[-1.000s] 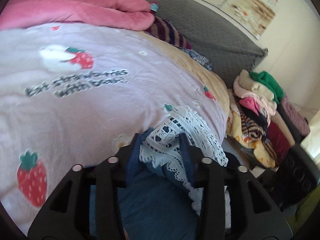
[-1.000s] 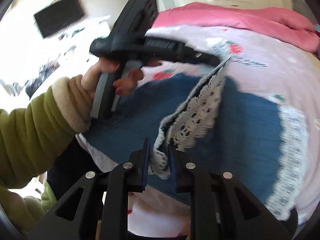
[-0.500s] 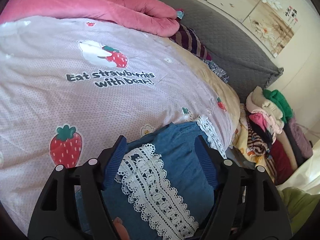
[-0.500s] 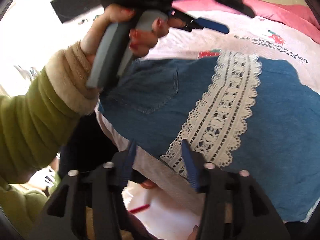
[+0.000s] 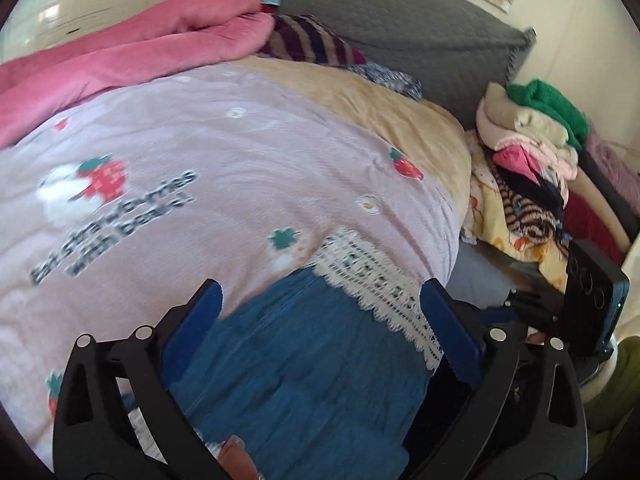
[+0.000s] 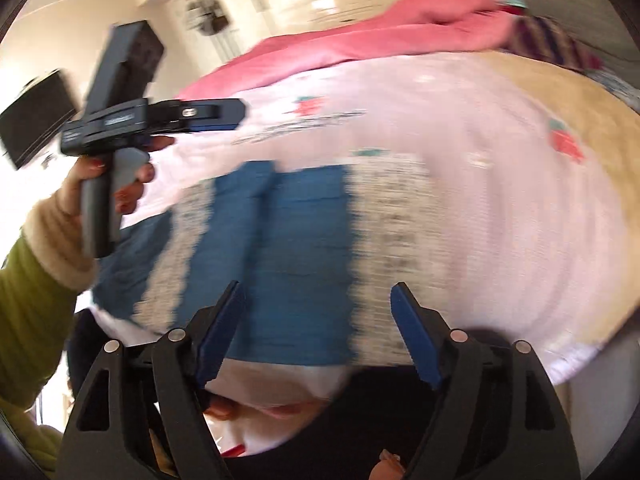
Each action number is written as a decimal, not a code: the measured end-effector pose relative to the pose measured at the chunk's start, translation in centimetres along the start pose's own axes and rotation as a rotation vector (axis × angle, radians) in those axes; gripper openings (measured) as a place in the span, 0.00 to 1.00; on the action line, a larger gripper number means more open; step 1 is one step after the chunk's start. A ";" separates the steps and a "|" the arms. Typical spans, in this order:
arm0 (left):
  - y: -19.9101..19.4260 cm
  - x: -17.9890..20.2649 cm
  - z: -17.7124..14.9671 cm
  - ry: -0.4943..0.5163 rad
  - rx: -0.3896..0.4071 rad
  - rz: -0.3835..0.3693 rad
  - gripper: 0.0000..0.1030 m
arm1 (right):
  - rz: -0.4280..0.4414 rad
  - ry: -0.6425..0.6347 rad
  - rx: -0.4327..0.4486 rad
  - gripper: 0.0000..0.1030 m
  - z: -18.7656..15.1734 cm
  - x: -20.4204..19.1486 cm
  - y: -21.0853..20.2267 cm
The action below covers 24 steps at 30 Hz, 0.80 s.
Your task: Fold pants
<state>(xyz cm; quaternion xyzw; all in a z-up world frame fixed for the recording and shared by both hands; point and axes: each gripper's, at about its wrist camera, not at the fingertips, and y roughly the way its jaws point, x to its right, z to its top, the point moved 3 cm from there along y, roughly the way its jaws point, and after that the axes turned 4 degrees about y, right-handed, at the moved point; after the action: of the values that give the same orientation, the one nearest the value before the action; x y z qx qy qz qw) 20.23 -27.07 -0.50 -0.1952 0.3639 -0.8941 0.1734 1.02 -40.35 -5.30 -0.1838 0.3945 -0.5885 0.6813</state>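
The blue denim pants (image 5: 304, 360) with white lace trim (image 5: 380, 280) are laid flat near the front edge of the bed, on a pink strawberry-print quilt (image 5: 200, 152). The left gripper (image 5: 320, 320) is seen with jaws opening wide above the denim, nothing gripped. The right gripper (image 6: 316, 312) is likewise opening, empty, over the pants' near edge. A pink blanket (image 5: 140, 52) is bunched along the bed's far edge.
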 end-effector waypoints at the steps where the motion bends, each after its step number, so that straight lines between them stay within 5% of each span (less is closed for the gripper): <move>1: 1.0 0.6 0.5 0.015 -0.020 -0.001 0.90 | -0.025 0.014 -0.004 0.75 0.1 0.9 0.1; 12: 10.4 2.7 2.0 0.154 -0.212 -0.004 0.90 | -0.002 0.090 -0.076 0.75 -0.2 2.9 3.5; 15: 11.8 1.9 2.0 0.131 -0.255 -0.027 0.83 | 0.010 0.110 -0.113 0.73 -0.1 3.1 4.5; 18: 12.6 1.5 2.1 0.107 -0.267 -0.067 0.65 | -0.002 0.104 -0.155 0.55 -0.3 3.2 5.8; 20: 13.3 1.4 1.9 0.095 -0.291 -0.084 0.43 | -0.029 0.082 -0.155 0.33 -0.5 3.2 6.1; 24: 13.7 1.3 1.6 0.092 -0.290 -0.059 0.16 | -0.006 0.093 -0.132 0.19 -0.7 3.7 5.5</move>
<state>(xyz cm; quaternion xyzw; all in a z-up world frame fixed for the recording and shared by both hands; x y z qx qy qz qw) 22.16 -37.78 -9.00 -0.1878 0.4910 -0.8448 0.1001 4.08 -42.39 -10.82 -0.2023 0.4631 -0.5712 0.6467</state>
